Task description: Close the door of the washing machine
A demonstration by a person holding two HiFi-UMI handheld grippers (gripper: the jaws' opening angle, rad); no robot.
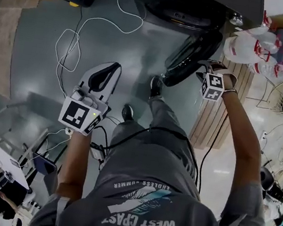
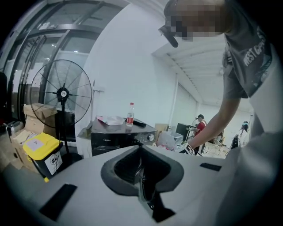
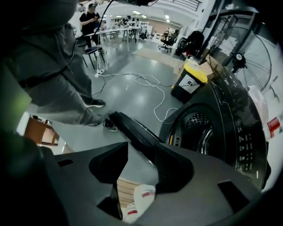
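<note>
1. The door (image 1: 193, 54) stands swung open from the washing machine (image 1: 185, 5); my right hand-held gripper (image 1: 204, 66) sits at its outer edge, jaws released, holding nothing.
2. I press that edge squarely and steadily toward the washing machine until it latches.
3. My left hand-held gripper (image 1: 114, 68) hangs clenched, empty, well clear.

Washing machine (image 1: 195, 9) — dark grey front-loader at 12 o'clock in the head view, with its front turned toward the person. Door (image 1: 192, 56) — round, black and glossy, currently open. It stands upright on edge, swung out from the right side of the machine's front, and its free edge points toward 7 o'clock. Drum opening (image 3: 197, 128) is uncovered, showing the perforated metal drum inside.
</note>
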